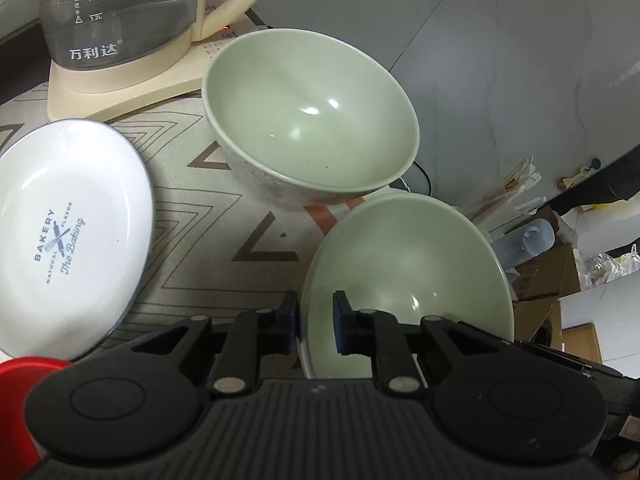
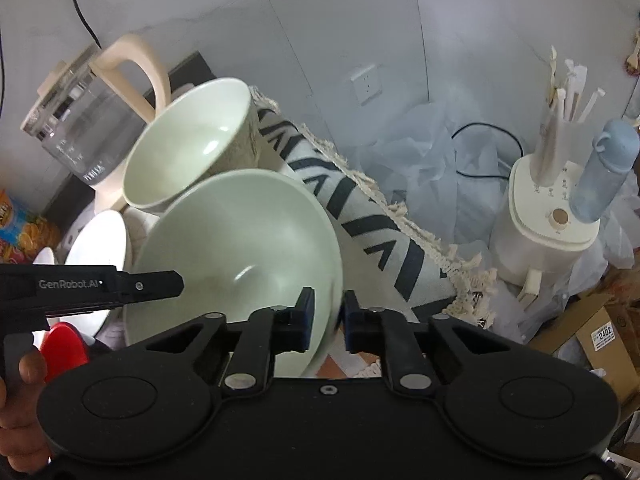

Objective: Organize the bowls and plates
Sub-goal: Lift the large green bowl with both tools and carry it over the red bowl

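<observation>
From my left wrist view: white plate [image 1: 68, 236] on the patterned cloth [image 1: 192, 240], kettle [image 1: 120, 12] behind, far green bowl [image 1: 308, 120] beside it. My left gripper [image 1: 316, 316] pinches the near green bowl [image 1: 404, 268] rim, near the cloth's right edge. Right gripper [image 2: 325, 316] clamps the opposite rim.

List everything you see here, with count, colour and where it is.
near bowl: one, pale green, tilted at the cloth's edge, rim between both grippers' pads
far bowl: one, pale green, behind it, by the kettle
plate: one, white with blue lettering, left on the cloth
kettle: one, clear glass on a cream base, far left
tablecloth: one, grey with chevrons
red item: one, lower left corner, unclear what
blue bottle: one, on a cream appliance off the table
left gripper: black, shut on the near bowl
right gripper: black, shut on the near bowl
hand: one, holding the left gripper
</observation>
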Motion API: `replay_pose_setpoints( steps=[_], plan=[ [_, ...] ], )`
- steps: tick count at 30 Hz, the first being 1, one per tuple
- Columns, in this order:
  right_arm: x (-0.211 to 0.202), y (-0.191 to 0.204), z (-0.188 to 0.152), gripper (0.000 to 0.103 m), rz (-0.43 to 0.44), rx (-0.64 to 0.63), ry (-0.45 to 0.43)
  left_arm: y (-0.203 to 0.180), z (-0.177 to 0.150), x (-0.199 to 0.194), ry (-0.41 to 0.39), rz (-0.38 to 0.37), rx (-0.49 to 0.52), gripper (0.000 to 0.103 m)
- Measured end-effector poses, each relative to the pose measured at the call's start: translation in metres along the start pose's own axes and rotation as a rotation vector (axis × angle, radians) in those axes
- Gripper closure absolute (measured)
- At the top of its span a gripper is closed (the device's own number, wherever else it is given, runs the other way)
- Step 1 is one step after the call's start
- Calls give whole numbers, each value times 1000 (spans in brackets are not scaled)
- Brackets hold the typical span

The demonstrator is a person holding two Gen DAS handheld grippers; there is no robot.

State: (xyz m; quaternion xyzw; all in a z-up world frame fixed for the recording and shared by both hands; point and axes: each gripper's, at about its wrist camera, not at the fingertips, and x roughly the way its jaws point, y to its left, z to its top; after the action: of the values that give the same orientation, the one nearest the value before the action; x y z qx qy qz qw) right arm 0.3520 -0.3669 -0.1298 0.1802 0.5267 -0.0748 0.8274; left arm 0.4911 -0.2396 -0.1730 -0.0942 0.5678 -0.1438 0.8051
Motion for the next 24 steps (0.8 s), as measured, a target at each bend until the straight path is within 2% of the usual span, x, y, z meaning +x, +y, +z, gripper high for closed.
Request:
replay_pose_setpoints(
  steps=[9,24],
  plan=[
    [-6,6,4,92,16,-23,-14,4,6,-19,-40,-14,-24,89],
    [-40,42,15,92,65,-82,-122,22,1,-80,-158,-4,-49,89]
  ],
)
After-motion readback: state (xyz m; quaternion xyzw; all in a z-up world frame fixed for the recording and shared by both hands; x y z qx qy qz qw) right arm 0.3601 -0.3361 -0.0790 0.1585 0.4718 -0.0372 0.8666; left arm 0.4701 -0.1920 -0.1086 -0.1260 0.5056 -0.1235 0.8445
